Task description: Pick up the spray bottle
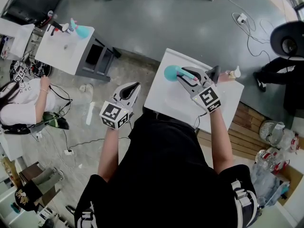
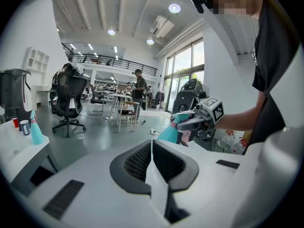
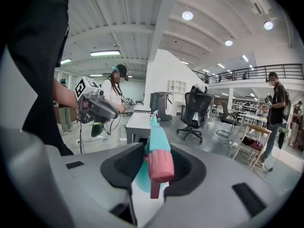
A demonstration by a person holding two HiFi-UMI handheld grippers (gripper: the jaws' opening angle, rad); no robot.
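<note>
The white counter (image 1: 173,106) is the biggest thing here, and a person in a black top stands right up against it. The right hand-held gripper (image 1: 186,75) reaches out over the far left corner of the counter. It holds the spray bottle (image 1: 172,72).

Here is what could go wrong. The bottle (image 3: 156,141) is caught near its pink top, and its fat blue body sticks out in front, tipped over on its side. That fat end looks heavy to me. It could swing down and slip out of the jaws. Then it would drop onto the counter or roll off that corner to the floor. The pink trigger hangs down between the jaws too, so a harder squeeze could make it spray.

The right hand-held gripper (image 3: 154,167) is about half open, with its dark pads clamped on the bottle from both sides. I think the bottle is lifted up, but I cannot see its bottom.

The left hand-held gripper (image 1: 133,88) waits beside the counter, over the floor. Its jaws (image 2: 152,158) are squeezed together and hold nothing.

A small pale bottle (image 1: 234,72) stands at the counter's right edge, well apart.
</note>
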